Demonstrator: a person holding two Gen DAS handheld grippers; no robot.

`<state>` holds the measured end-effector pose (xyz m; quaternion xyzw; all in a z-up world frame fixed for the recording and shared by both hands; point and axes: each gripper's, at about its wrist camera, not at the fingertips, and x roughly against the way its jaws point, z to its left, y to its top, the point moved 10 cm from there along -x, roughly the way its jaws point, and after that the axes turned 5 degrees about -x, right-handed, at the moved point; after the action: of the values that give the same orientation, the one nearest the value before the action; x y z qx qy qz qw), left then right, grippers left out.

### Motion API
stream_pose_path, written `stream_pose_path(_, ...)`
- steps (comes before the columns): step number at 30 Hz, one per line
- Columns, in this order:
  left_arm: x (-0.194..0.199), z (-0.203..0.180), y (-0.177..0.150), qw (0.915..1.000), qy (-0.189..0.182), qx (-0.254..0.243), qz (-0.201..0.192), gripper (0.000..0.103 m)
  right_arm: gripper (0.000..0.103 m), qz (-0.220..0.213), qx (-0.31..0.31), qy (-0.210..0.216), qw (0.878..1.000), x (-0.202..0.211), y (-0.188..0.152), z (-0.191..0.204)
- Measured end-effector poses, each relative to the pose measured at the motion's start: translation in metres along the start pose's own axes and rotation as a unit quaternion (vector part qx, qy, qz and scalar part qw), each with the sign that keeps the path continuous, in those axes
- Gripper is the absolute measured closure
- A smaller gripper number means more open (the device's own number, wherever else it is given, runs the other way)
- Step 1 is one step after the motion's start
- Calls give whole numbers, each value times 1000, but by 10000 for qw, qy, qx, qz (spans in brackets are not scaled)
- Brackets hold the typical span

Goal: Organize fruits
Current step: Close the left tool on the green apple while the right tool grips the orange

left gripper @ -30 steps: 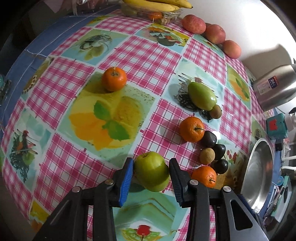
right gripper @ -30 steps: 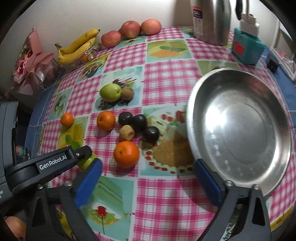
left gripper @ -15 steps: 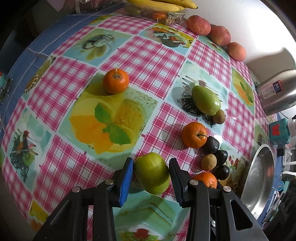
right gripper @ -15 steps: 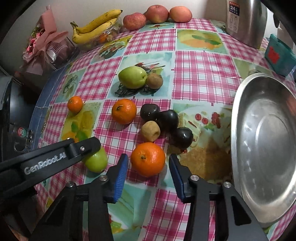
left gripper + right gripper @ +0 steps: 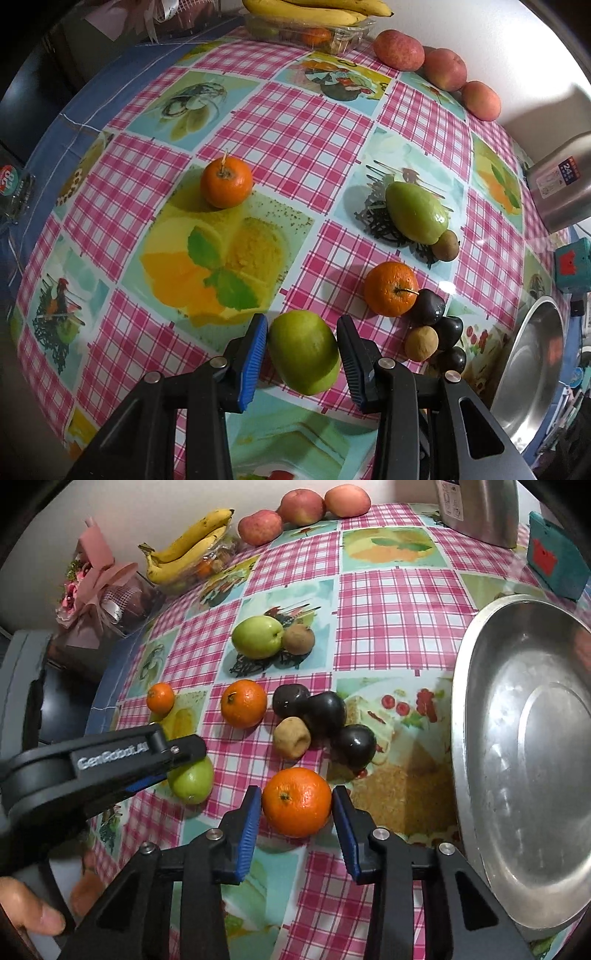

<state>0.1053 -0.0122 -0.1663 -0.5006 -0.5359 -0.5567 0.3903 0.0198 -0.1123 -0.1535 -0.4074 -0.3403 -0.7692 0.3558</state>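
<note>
The checked tablecloth (image 5: 388,602) — pink gingham squares alternating with printed fruit pictures — covers the whole table. On it, at the far right corner, stands a steel kettle (image 5: 480,509), with a teal box (image 5: 557,557) just beside it. Off the cloth's far left corner sits a pink wrapped bouquet (image 5: 96,587) — ribbon around it — against the pale wall.

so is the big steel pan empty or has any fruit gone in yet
Empty. The steel pan shows only bare metal inside in the right wrist view; the orange and other fruit sit on the tablecloth.
</note>
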Motion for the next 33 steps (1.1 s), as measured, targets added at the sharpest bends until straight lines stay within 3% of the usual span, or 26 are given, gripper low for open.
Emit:
stream_pose_path(26, 2, 0, -2, 9998, 125, -115, -45, 62, 63, -153, 164, 33, 9997, 16, -4, 9)
stream_pose_path(33, 16, -1, 0, 9998, -26, -52, -212, 64, 63, -302, 139, 105, 9994, 30, 0, 10)
